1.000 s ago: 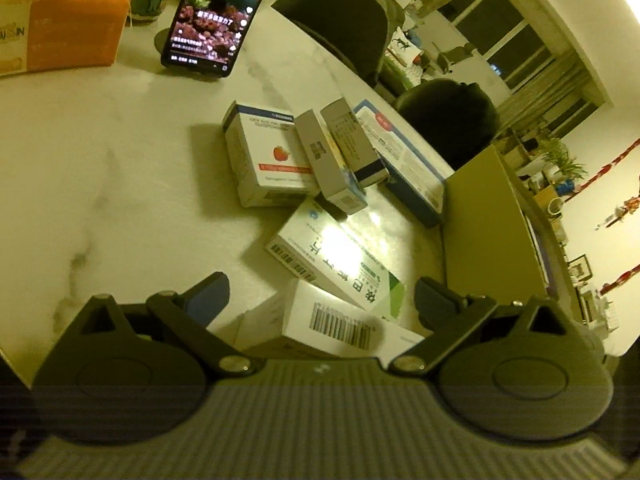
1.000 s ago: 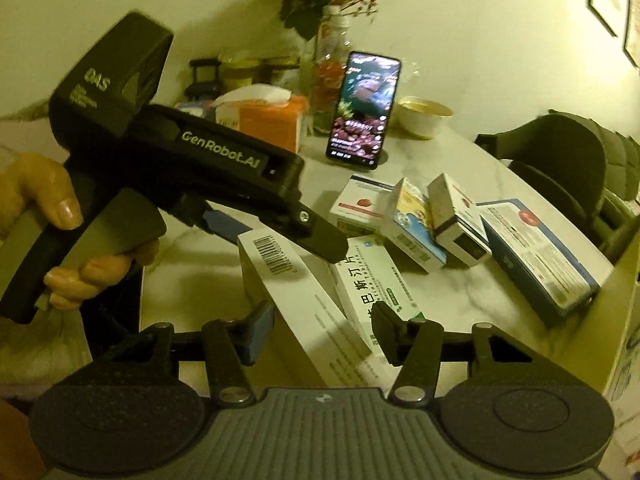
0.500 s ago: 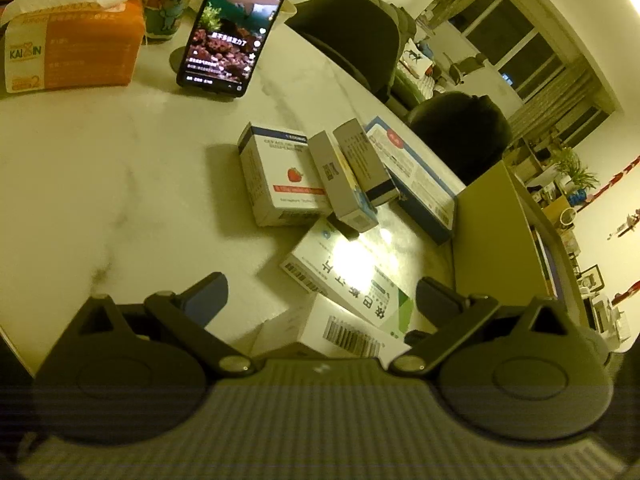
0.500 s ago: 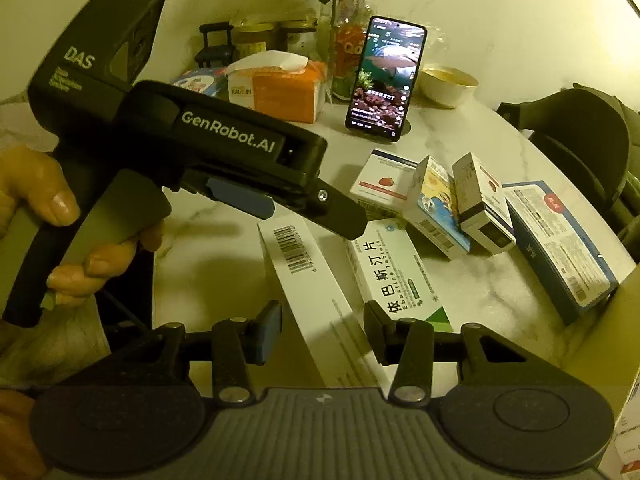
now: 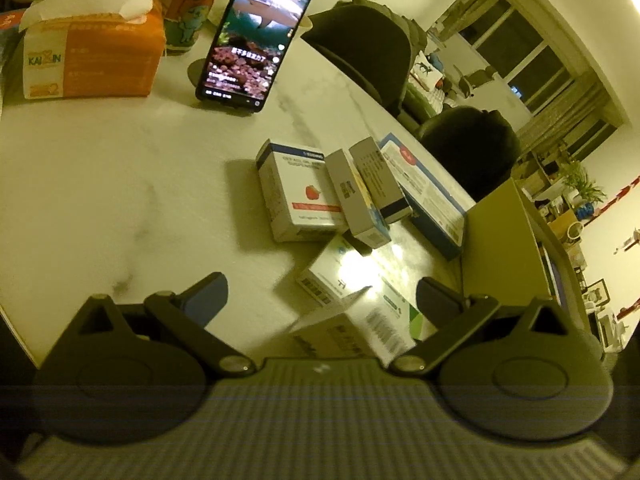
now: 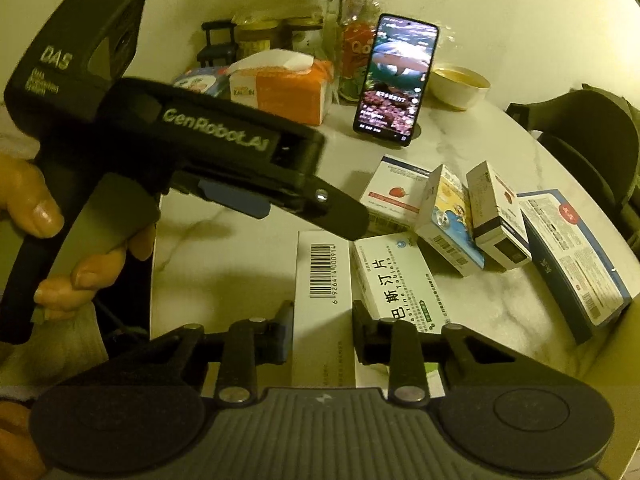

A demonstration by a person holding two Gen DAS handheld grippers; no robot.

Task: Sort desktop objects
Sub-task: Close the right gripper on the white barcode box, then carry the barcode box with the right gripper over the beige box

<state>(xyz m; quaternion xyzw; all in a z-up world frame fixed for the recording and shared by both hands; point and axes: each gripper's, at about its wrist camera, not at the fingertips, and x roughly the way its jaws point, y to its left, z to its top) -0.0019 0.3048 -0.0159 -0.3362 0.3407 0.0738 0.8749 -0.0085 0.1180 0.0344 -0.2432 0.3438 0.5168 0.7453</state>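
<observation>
Several medicine boxes lie on the marble table (image 5: 100, 184). My right gripper (image 6: 322, 332) is closing its jaws on the long white barcode box (image 6: 324, 280), and both pads touch its sides. Beside that box lies a green-and-white tablet box (image 6: 394, 280). Farther off are a strawberry box (image 6: 396, 192), a blue-and-yellow box (image 6: 448, 220), a black-banded box (image 6: 498, 216) and a large blue-edged box (image 6: 572, 256). My left gripper (image 5: 322, 298) hovers open over the barcode box (image 5: 360, 328) without touching it. A hand holds its black body (image 6: 216, 140).
A propped phone (image 5: 260, 36), an orange tissue box (image 5: 96, 56), a bottle (image 6: 356, 40) and a bowl (image 6: 460, 84) stand at the back. A tall cardboard panel (image 5: 504, 248) rises at the table's right edge. Dark chairs (image 5: 360, 44) stand beyond the table.
The right jaws have narrowed until they meet the barcode box, which now lies straight between them. The left view has drawn back slightly and the box has shifted beneath it.
</observation>
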